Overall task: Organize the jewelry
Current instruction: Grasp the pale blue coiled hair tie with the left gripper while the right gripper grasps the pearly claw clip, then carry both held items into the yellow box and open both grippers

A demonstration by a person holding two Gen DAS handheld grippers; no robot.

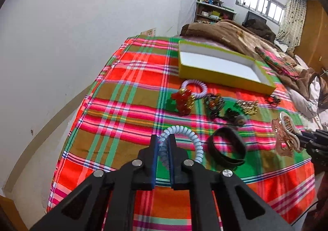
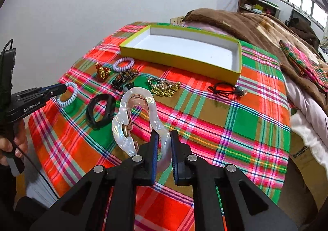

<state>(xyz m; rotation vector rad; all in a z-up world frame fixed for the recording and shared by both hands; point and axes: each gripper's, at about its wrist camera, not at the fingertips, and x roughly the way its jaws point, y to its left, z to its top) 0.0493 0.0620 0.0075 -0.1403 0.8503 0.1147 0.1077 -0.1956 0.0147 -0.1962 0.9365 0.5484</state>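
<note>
My left gripper [image 1: 163,138] is shut on a pale blue spiral hair tie [image 1: 190,134], whose loop hangs to the right of the fingers, close over the plaid cloth. The right wrist view shows that gripper [image 2: 59,88] at the left with the tie [image 2: 68,95] at its tip. My right gripper [image 2: 164,134] is shut on a pearly white claw clip [image 2: 141,95], which sticks out ahead of the jaws. In the left wrist view the clip [image 1: 286,134] and right gripper [image 1: 307,138] are at the right edge. An open yellow box [image 1: 215,75] [image 2: 178,56] with a white inside lies further back.
On the cloth in front of the box lie a lilac spiral tie [image 2: 123,64], a red and gold bead piece [image 2: 102,72], a dark beaded bracelet [image 2: 125,78], a gold chain [image 2: 164,86], a black band [image 2: 101,109] and a black elastic [image 2: 225,89]. A brown blanket [image 2: 246,23] lies behind.
</note>
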